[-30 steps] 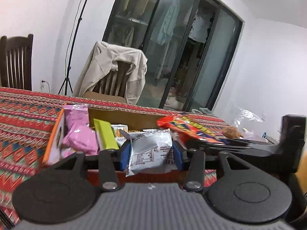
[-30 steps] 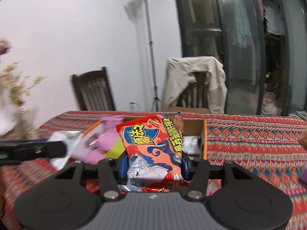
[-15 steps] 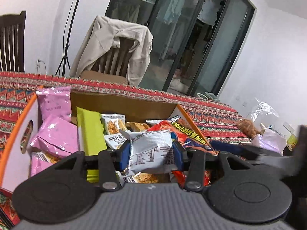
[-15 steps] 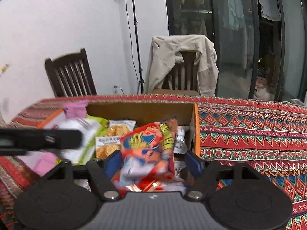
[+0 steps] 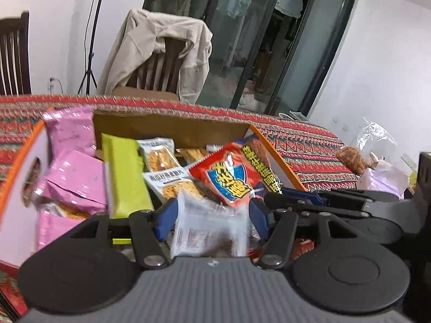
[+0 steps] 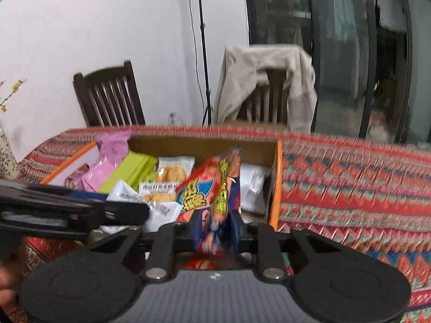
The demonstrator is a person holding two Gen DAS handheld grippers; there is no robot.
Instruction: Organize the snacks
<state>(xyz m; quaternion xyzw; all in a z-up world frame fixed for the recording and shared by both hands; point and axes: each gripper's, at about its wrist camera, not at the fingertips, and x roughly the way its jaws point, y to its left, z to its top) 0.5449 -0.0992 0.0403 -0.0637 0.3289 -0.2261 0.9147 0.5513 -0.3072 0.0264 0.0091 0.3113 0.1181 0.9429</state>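
**Two packets at the box, most snacks already in**

The left gripper [image 5: 211,212] clamps a white packet [image 5: 208,231]; the right gripper [image 6: 212,228] pinches a red packet [image 6: 208,188]. Both hang over the cardboard box [image 6: 277,188], already crowded with snacks. Releasing these two remains.

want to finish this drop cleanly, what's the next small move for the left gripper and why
Probably open the left gripper a little more and let the white packet fall. It already hangs over the cardboard box, above the other snacks, and the right gripper with the red packet sits just beside it.
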